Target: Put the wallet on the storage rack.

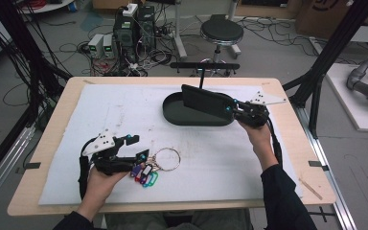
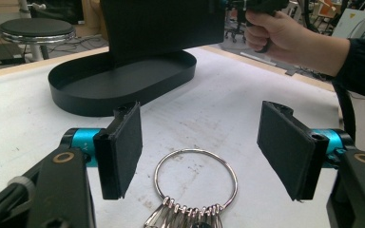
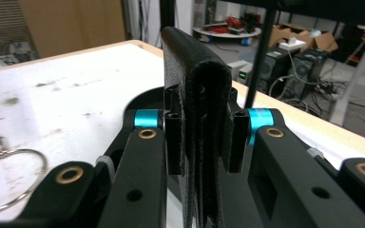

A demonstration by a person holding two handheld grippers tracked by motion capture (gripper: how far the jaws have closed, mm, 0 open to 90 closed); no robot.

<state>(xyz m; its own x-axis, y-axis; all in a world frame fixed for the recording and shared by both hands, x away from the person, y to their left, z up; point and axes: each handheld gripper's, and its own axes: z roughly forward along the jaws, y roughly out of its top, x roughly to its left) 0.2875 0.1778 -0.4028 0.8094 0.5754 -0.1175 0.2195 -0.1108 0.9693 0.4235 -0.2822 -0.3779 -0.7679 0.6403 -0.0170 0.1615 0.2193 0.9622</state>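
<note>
In the high view, a black wallet [image 1: 206,103] is held clamped in the right tool [image 1: 237,109] above the black oval tray [image 1: 172,111], near the table's [image 1: 52,143] far edge; open white mat [image 1: 124,110] is left between the hands. In the left gripper view, the left tool [image 2: 199,147] is seen released, its pads either side of the key ring [image 2: 196,175], whose tags are cut off below. In the right gripper view, the wallet's folded edge [image 3: 204,95] is pinched upright; the tray is mostly hidden, probably beneath it.

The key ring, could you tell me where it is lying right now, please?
In the high view the key ring lies on the white mat near the front edge, left of centre, just ahead of the open left tongs, with the black tray farther back.
</note>
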